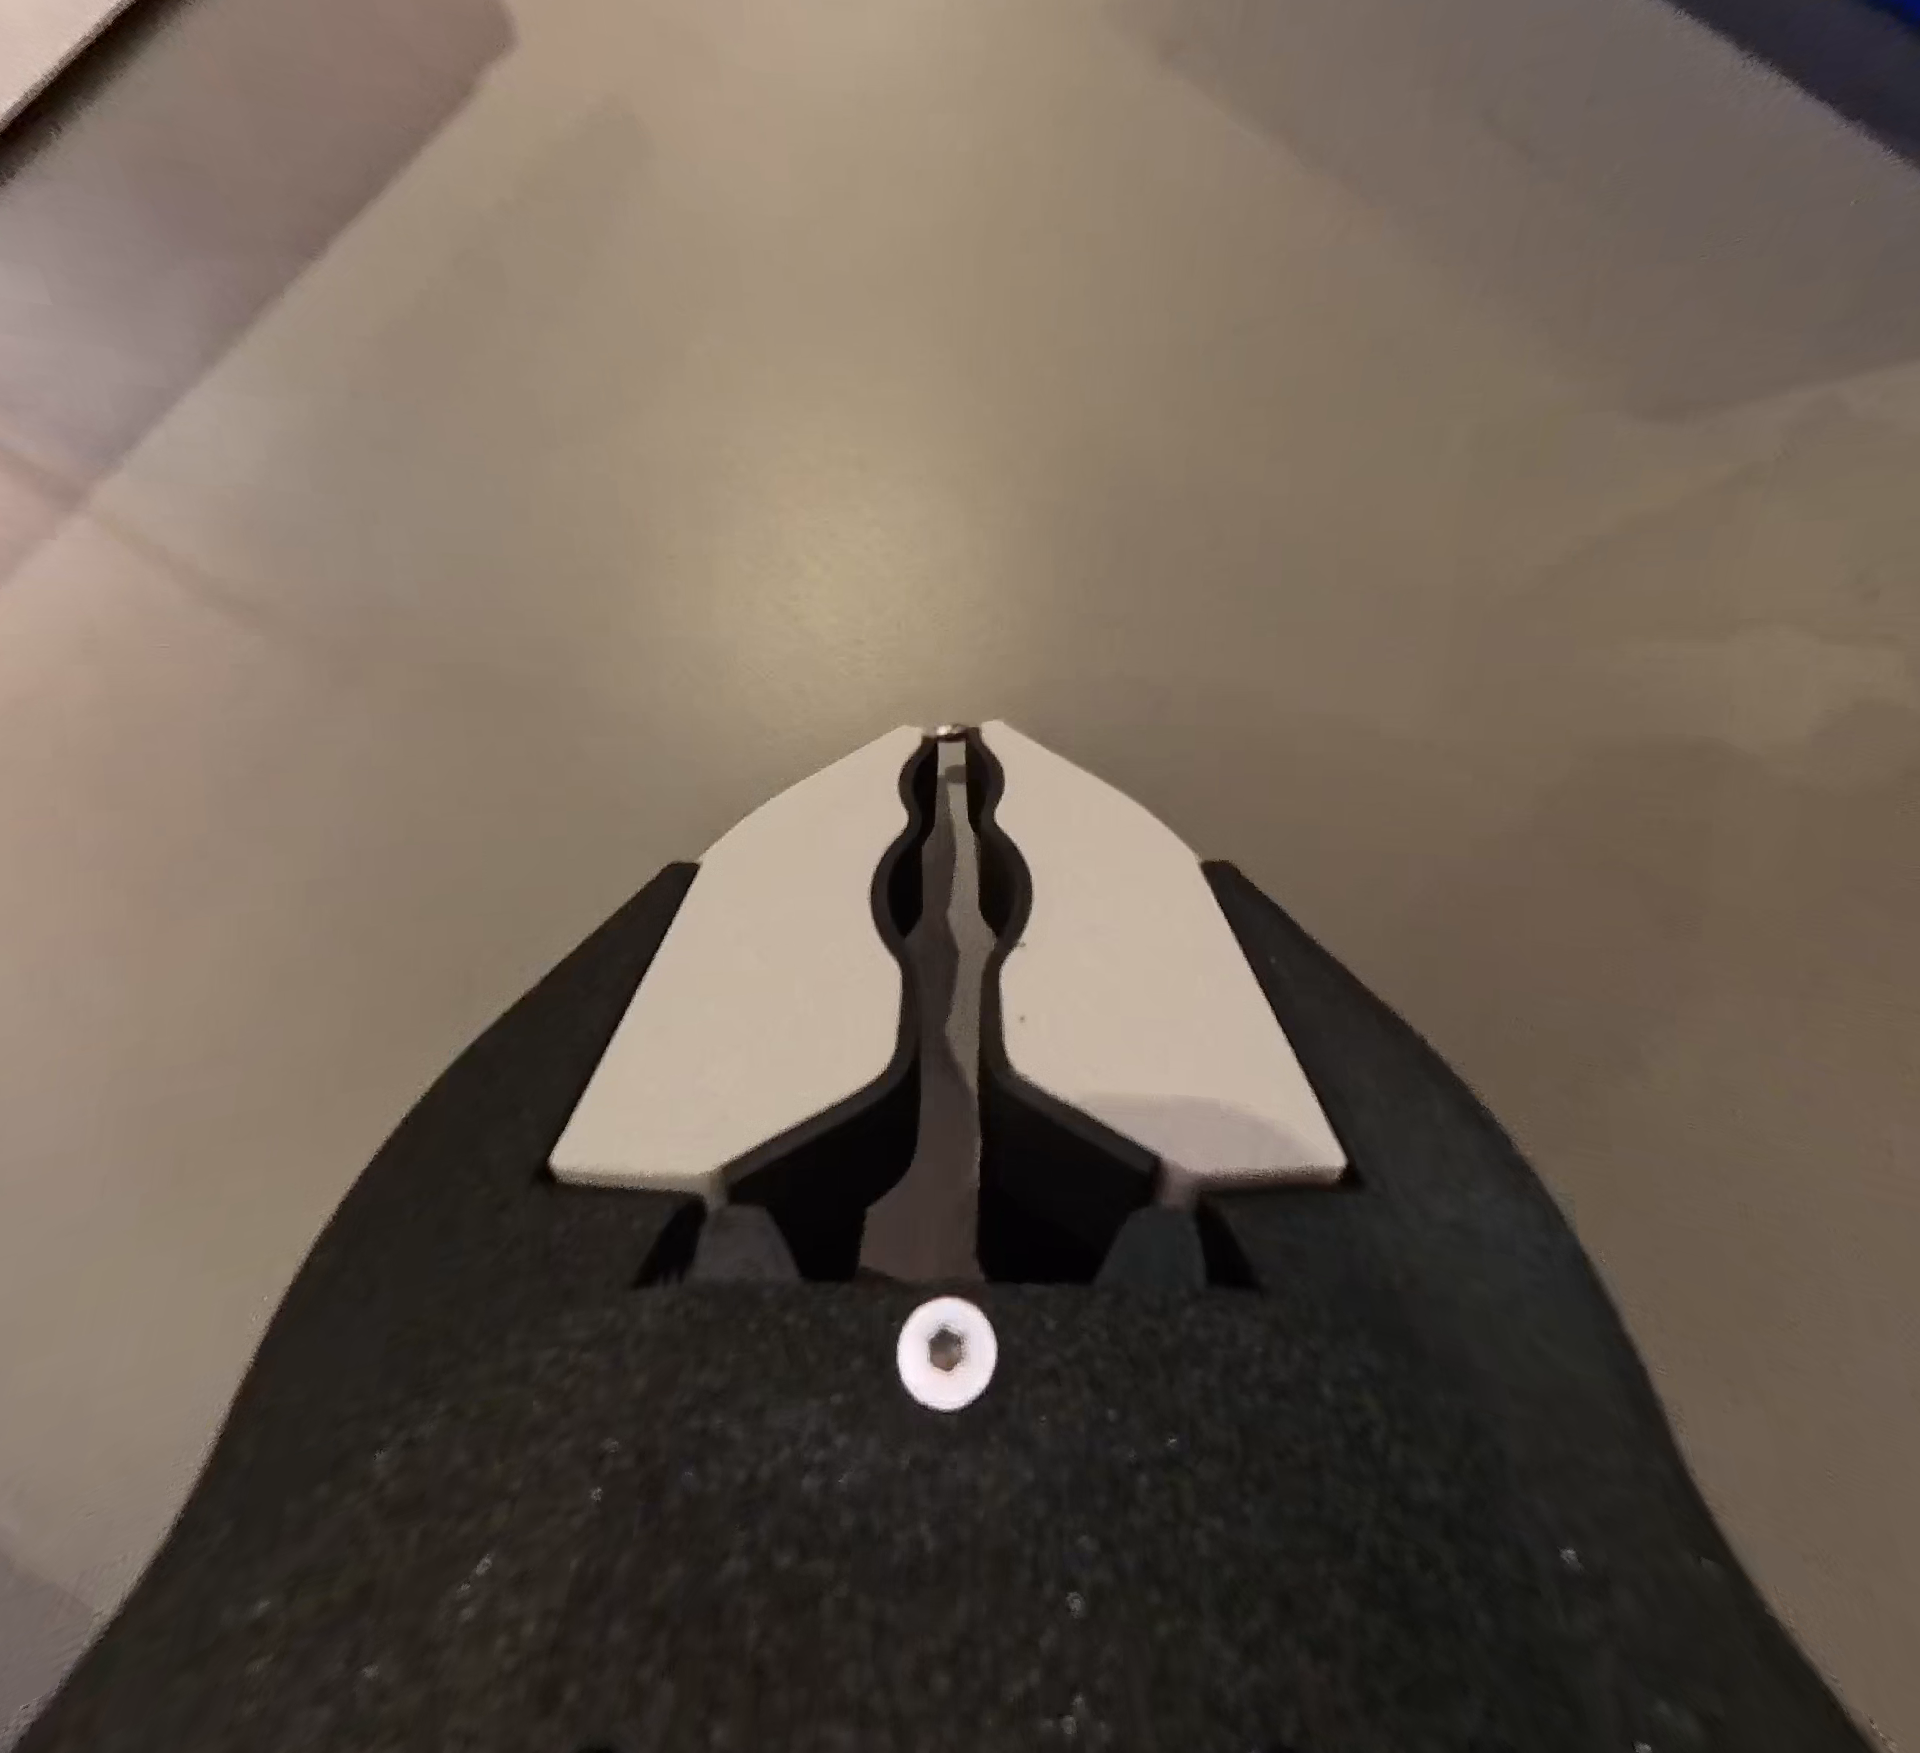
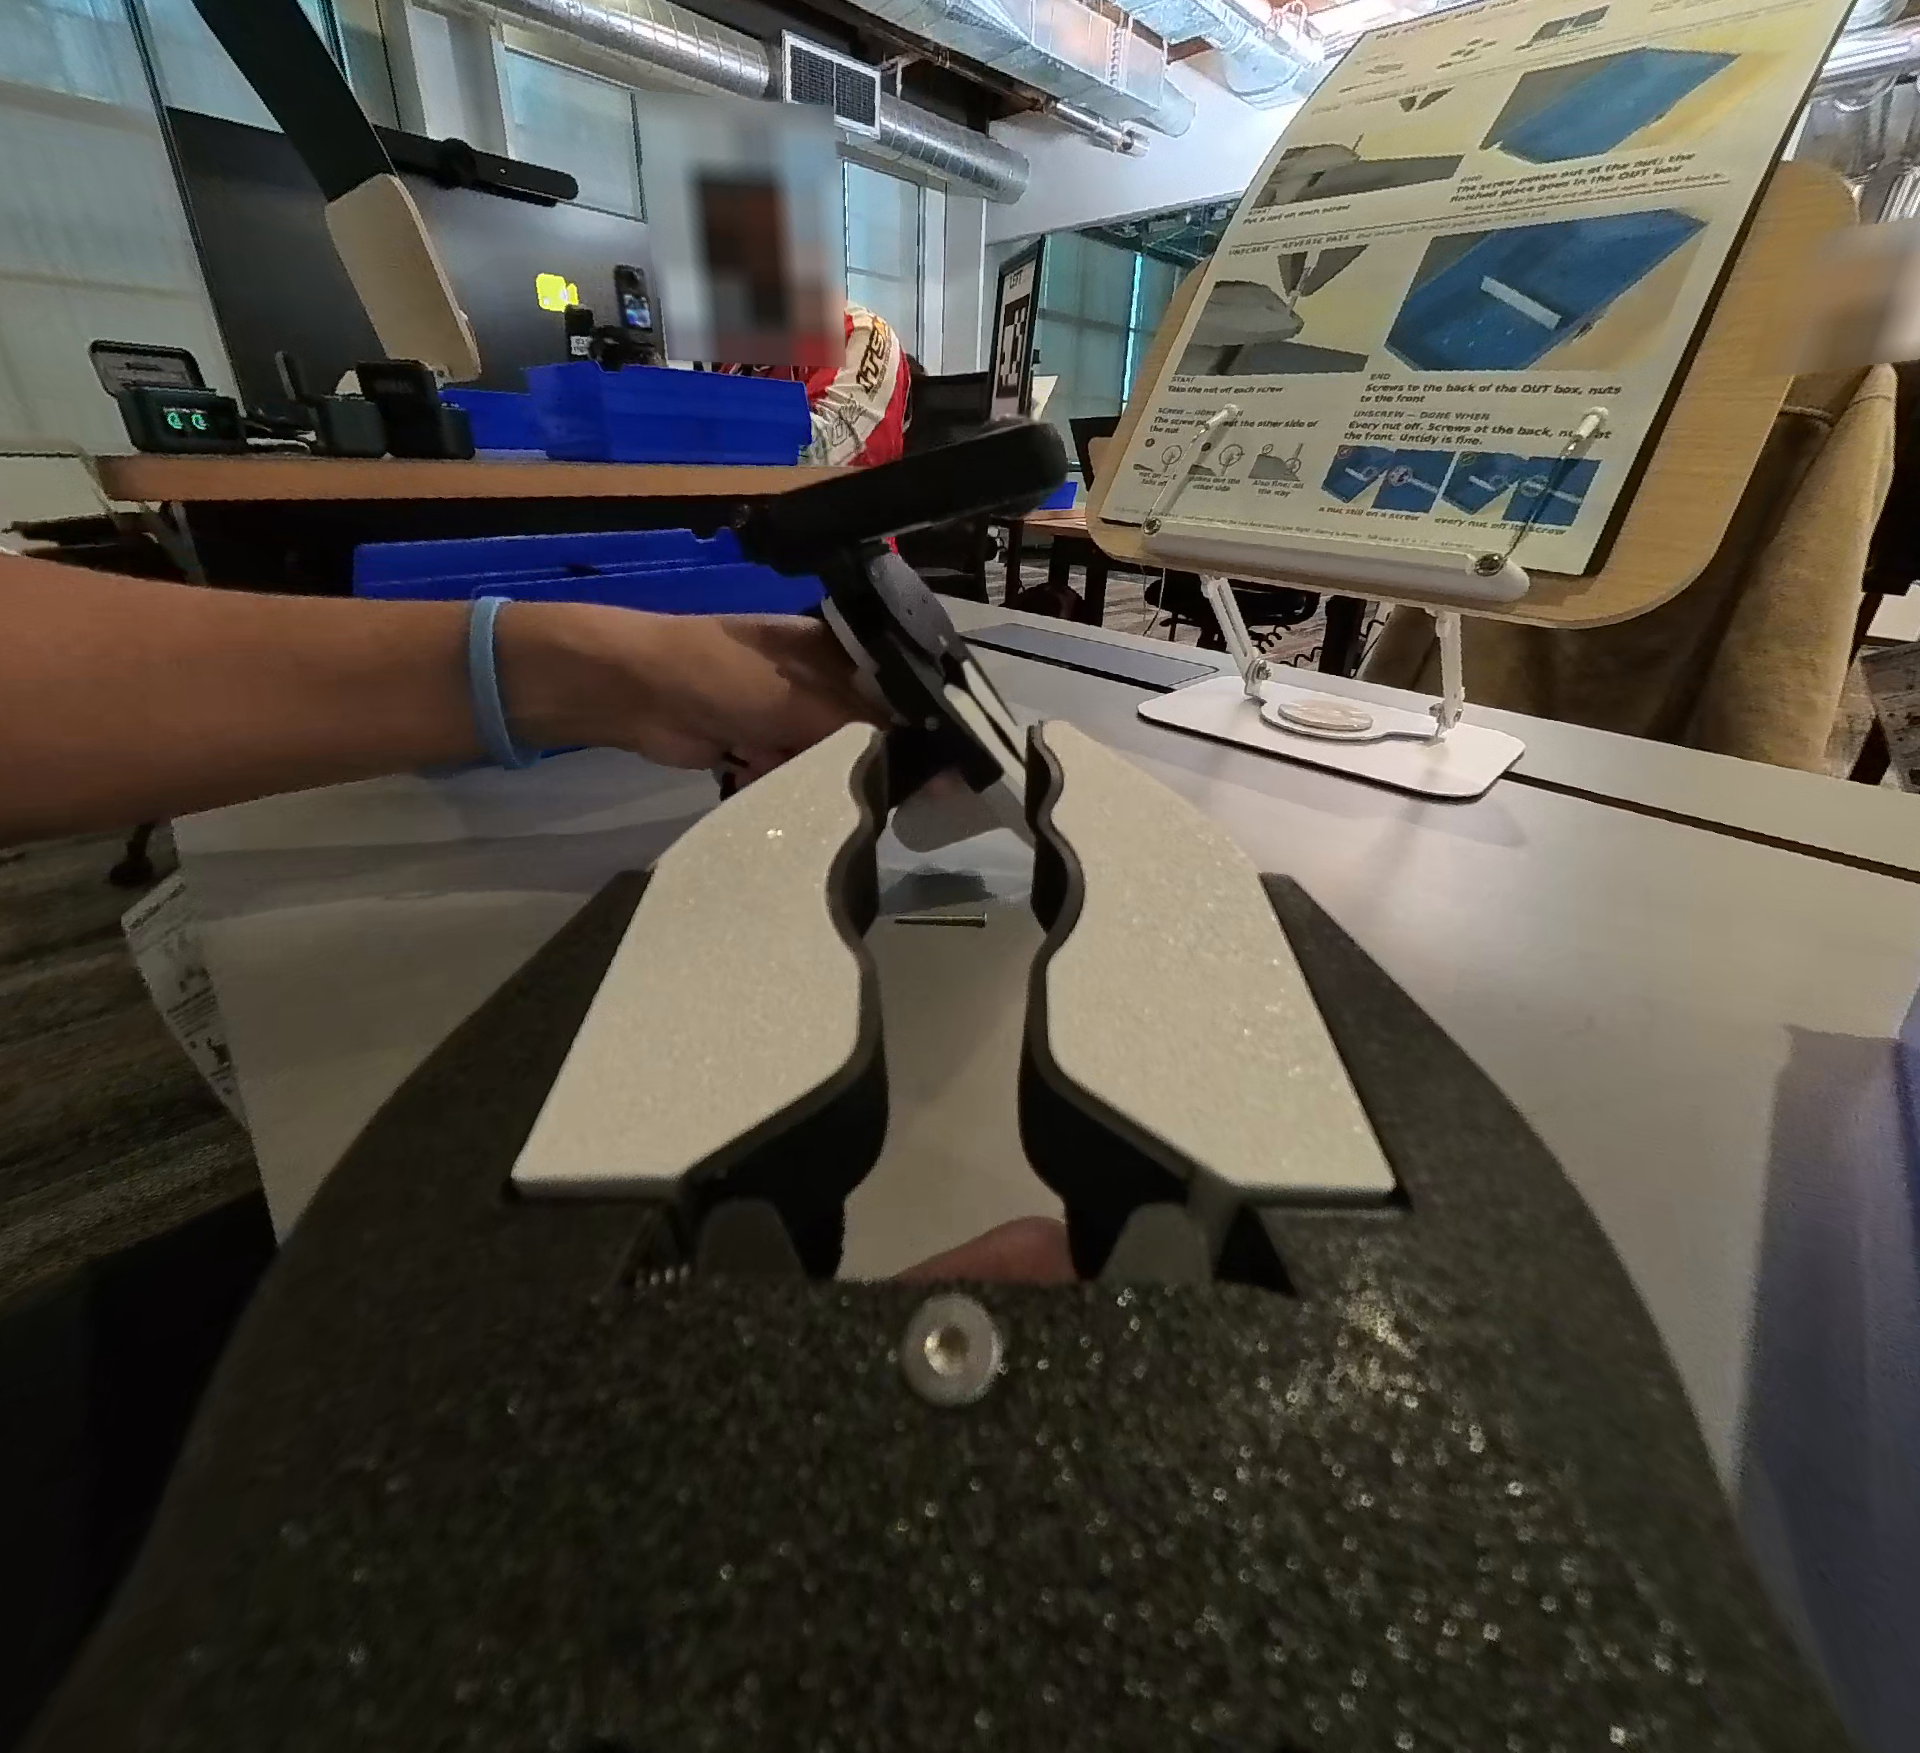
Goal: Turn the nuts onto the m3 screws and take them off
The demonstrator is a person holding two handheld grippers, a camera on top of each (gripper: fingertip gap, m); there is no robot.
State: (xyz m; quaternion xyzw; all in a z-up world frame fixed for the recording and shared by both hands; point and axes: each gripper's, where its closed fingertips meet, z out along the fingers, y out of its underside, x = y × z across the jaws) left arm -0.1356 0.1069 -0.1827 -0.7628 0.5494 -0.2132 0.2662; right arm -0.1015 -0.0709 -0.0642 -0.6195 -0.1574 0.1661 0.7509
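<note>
- Grey worktop (image 2: 1558, 924) fills the near scene; behind it stand a tilted instruction board (image 2: 1455, 249) on a white stand near the far right edge, blue bins (image 2: 665, 415) on another table, and a workshop with silver ducts.
- One dark screw (image 2: 938, 920) lies flat on the worktop, about in the middle, with no nut on it as far as I can see.
- Its long axis goes left to right across the right wrist view; which end is the head is too small to tell.
- The right gripper (image 2: 956, 747) is open to a medium gap and holds nothing. The screw lies straight ahead of it, seen between its two fingers and lower than them.
- The left gripper (image 1: 951, 733) is almost closed and pinches a small shiny metal piece (image 1: 950, 732) at its very tips, probably a nut. In the right wrist view it points down at the worktop just behind the screw, held by a hand (image 2: 727, 695) with a blue wristband.
- Both grippers are near the screw; I judge the free right one should take it, closing across its long axis.
</note>
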